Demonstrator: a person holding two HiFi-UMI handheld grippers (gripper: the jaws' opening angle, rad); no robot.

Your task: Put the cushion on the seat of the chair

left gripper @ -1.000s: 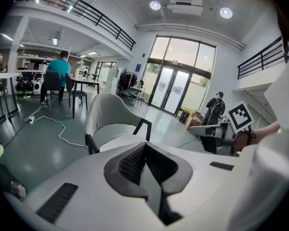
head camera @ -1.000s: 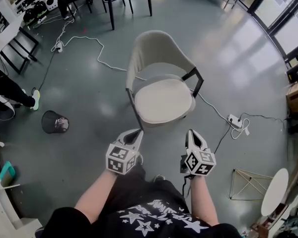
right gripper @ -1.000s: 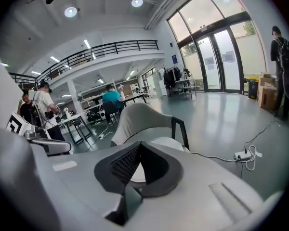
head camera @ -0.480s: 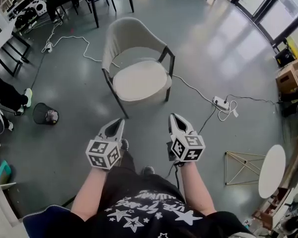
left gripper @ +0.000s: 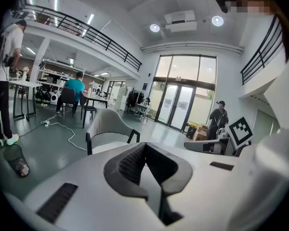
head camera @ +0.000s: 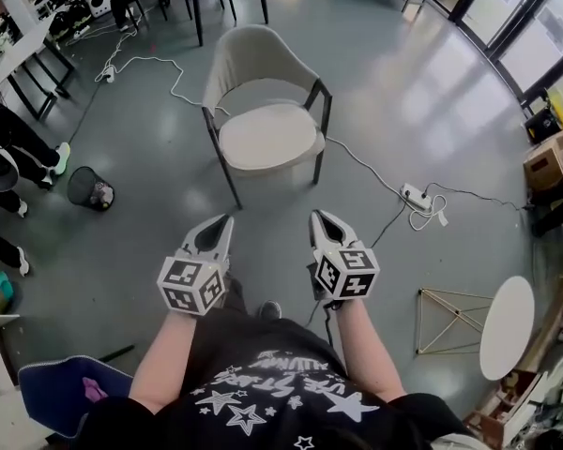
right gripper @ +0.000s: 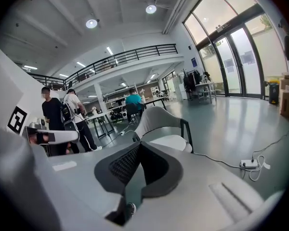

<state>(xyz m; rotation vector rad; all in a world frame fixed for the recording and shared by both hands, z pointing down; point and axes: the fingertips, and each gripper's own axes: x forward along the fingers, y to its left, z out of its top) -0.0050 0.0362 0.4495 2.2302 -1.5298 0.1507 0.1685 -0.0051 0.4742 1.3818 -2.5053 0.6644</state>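
**A:** Changed over the last second?

**B:** Backed off from the chair (head camera: 258, 64). Had stood just short of its front edge. Now well apart from it, with a stretch of bare grey floor (head camera: 272, 204) between the tips and the front legs.

**A:** Whereabouts of the cushion?

**B:** Lying flat on the seat. Pale cushion (head camera: 267, 137), set between the two black arm posts and up against the curved backrest. No shift against the chair across the head views. Appears to fill the seat from side to side, with no sag or slide showing.

**A:** Grippers?

**B:** Left gripper (head camera: 225, 223) pinched together, nothing between the pads. Same for the right gripper (head camera: 316, 217): pads pressed tight, empty. Both aimed roughly toward the chair and touching nothing.

**A:** Meaning for the task?

**B:** Judged as good as done: placed, let go, withdrawn. At most a look back to check that the cushion sits square. Nothing visible calling for another reach.

**A:** Hazards on the retreat?

**B:** Worth minding underfoot. White cable (head camera: 366, 169) trailing from under the chair to a power strip (head camera: 416, 196) on the right, and a black waste bin (head camera: 87, 187) off to the left. All well apart from the feet for now.
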